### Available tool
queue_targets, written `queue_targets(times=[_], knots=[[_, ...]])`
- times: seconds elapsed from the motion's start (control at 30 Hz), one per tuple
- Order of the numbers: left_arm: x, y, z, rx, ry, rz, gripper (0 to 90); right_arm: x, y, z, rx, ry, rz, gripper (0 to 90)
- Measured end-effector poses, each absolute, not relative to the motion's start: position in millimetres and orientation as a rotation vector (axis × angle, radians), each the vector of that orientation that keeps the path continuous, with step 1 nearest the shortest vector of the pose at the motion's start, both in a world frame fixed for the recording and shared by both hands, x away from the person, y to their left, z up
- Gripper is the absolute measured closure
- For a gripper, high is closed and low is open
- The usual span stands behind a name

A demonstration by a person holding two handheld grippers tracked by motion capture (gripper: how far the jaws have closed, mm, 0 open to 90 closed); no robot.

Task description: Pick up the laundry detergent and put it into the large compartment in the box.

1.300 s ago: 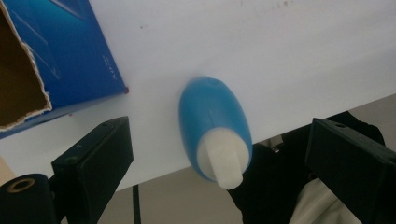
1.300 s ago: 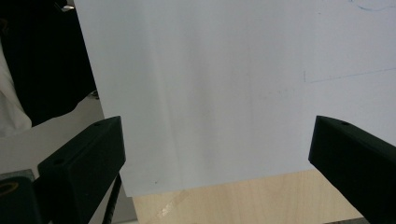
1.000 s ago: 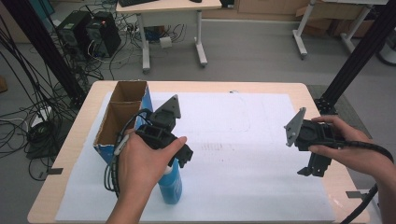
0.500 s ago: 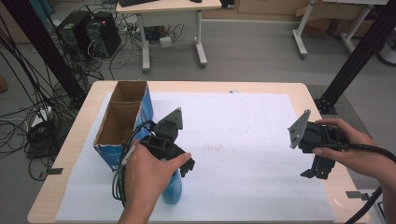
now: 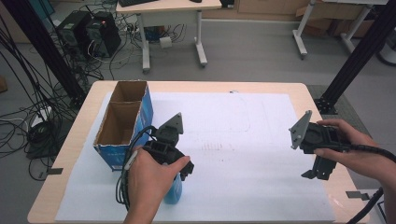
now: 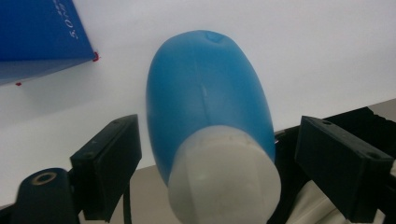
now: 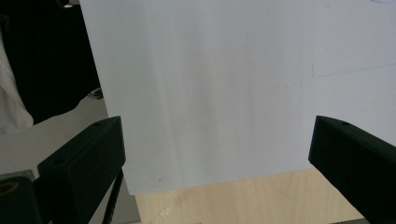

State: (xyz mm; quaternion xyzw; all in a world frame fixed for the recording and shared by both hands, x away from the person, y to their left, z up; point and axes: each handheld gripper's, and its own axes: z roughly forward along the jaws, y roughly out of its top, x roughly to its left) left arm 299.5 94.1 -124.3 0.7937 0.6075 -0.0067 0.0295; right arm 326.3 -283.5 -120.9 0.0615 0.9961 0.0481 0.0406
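Observation:
A blue bottle (image 6: 205, 98) with a white cap (image 6: 224, 177) appears to lie on the white sheet (image 5: 243, 140), cap end toward my left gripper (image 6: 224, 161). The jaws stand open on either side of the cap end, with a gap on each side. In the high view a hand holds the left gripper (image 5: 176, 179) over the bottle (image 5: 173, 192) near the sheet's front left, hiding most of it. My right gripper (image 5: 320, 170) is held open above the sheet's right edge. Between the right gripper's (image 7: 217, 158) jaws there is nothing but the sheet and bare wood.
An open blue cardboard box (image 5: 122, 122) with two compartments stands on the left of the table, just beyond the left gripper; its corner (image 6: 42, 37) is close to the bottle. The wooden table edge (image 7: 243, 200) runs near the right gripper. Cables trail from both grippers.
My left gripper has come slightly nearer the front edge and down around the bottle's cap end. The right gripper has hardly moved.

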Motion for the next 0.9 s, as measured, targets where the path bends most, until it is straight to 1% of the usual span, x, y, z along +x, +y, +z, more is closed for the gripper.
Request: queue_targets(times=[0.2, 0.27, 0.43, 0.63, 0.9], knots=[[301.1, 92.6, -127.1, 2.461, 1.864, -0.021, 20.2, 325.8, -285.0, -118.6, 0.196, 3.044, 0.150, 3.5], [300.6, 92.9, -126.4, 2.460, 1.860, -0.013, 23.7, 325.5, -284.7, -117.3, 0.207, 3.043, 0.143, 3.5], [300.3, 93.9, -128.5, 2.458, 1.858, -0.015, 26.0, 324.6, -285.0, -114.7, 0.208, 3.034, 0.146, 3.5], [294.8, 94.5, -127.5, 2.458, 1.851, 0.028, 33.7, 323.9, -282.0, -113.8, 0.206, 3.035, 0.143, 3.5], [294.3, 93.4, -127.1, 2.470, 1.840, 0.034, 34.9, 323.4, -279.9, -113.4, 0.201, 3.035, 0.140, 3.5]])
